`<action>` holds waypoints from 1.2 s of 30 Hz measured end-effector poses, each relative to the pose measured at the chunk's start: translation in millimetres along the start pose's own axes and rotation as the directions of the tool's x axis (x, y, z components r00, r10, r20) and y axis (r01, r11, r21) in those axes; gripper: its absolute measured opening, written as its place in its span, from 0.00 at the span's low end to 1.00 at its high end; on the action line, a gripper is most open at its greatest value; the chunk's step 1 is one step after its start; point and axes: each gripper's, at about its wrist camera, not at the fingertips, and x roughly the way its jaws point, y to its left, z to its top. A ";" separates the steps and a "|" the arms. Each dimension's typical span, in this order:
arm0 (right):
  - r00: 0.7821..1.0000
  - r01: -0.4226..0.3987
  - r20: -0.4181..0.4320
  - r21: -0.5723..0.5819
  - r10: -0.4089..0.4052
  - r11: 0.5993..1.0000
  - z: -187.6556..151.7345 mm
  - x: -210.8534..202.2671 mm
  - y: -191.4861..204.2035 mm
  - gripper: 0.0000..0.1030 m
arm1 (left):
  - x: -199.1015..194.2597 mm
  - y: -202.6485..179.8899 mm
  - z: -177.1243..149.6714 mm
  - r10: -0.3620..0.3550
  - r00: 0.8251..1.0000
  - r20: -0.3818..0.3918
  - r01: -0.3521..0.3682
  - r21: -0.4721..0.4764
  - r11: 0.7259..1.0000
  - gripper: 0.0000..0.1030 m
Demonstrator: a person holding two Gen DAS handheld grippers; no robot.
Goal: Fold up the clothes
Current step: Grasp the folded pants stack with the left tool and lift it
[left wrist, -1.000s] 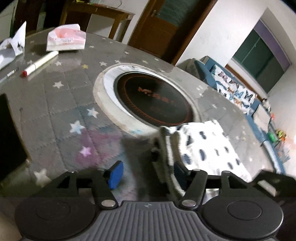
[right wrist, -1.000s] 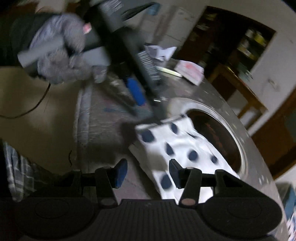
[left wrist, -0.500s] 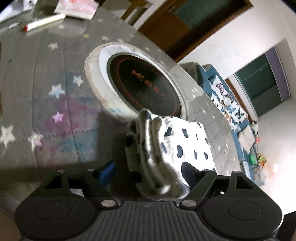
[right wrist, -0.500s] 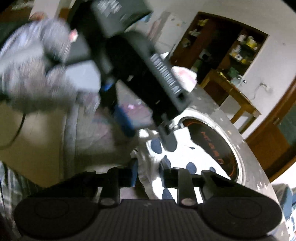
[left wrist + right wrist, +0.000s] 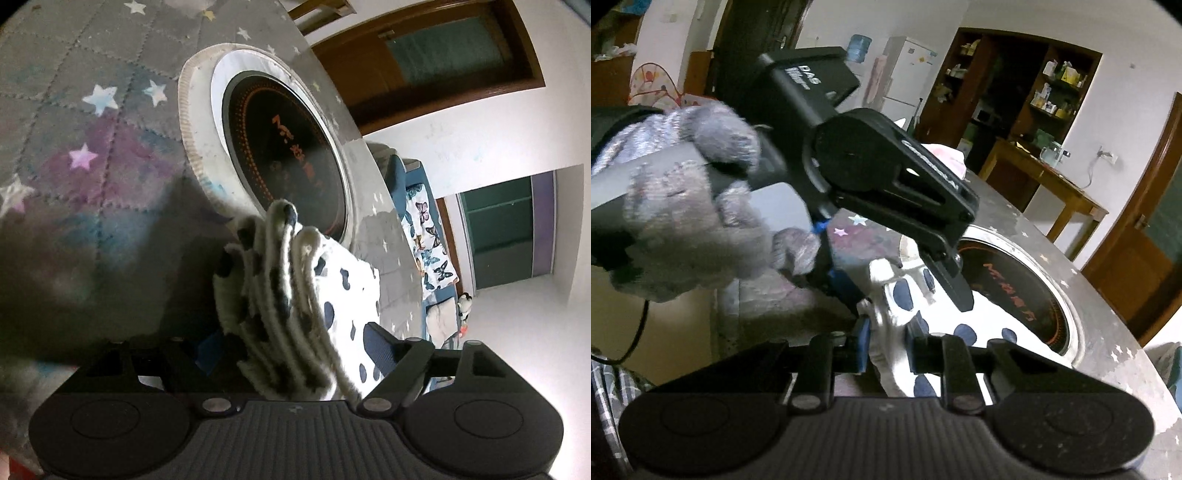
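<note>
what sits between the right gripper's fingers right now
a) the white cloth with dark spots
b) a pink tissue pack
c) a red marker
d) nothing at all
a: in the right wrist view the bunched edge of the spotted cloth stands between the closing fingers of the right gripper, whose pads press on it.

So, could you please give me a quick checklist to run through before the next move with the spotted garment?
1. Right claw clamped on the spotted garment, jaws closing: ok.
2. Left claw has the folded stack between its jaws, closing; pads pressing: cannot tell.
3. Layers aligned in the stack: cannot tell, the edges look uneven.
4. Garment clear of the round cooktop: not ok, one corner overlaps its rim.
5. Claws apart from each other: ok.
</note>
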 end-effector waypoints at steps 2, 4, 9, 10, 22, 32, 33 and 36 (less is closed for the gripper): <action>1.000 -0.007 0.002 0.007 0.007 1.000 -1.2 -0.5 -1.1 0.18 | 4.6 2.2 2.1 0.001 1.000 -0.007 -0.001 -0.006 1.000 0.48; 1.000 -0.022 -0.001 0.018 0.022 1.000 -2.5 -1.1 -2.4 0.18 | 8.6 7.9 3.9 0.003 1.000 -0.018 -0.003 -0.021 1.000 0.32; 0.997 -0.081 -0.005 0.137 0.083 0.987 -11.1 -12.4 -23.6 0.20 | 11.3 17.0 7.7 -0.004 1.000 -0.026 0.003 -0.022 1.000 0.26; 0.996 -0.084 -0.004 0.174 0.086 0.981 -13.4 -16.0 -31.9 0.20 | 11.3 16.6 8.6 -0.002 1.000 -0.026 0.002 -0.016 1.000 0.26; 0.996 0.047 -0.086 0.487 -0.006 0.872 -27.4 29.4 -139.2 0.21 | 9.8 13.2 7.6 0.010 1.000 -0.023 -0.010 0.017 1.000 0.26; 0.965 0.253 -0.210 0.589 -0.157 0.767 -72.4 47.7 -208.2 0.22 | 9.0 14.2 9.7 0.009 0.999 -0.031 -0.008 0.011 1.000 0.26; 0.964 0.256 -0.214 0.604 -0.157 0.754 -77.4 42.2 -211.8 0.24 | 8.8 14.1 9.7 0.010 0.999 -0.031 -0.009 0.010 1.000 0.26; 0.970 0.236 -0.205 0.650 -0.133 0.722 -92.4 24.7 -217.1 0.29 | 7.7 13.7 9.2 0.013 0.999 -0.031 -0.013 0.010 1.000 0.26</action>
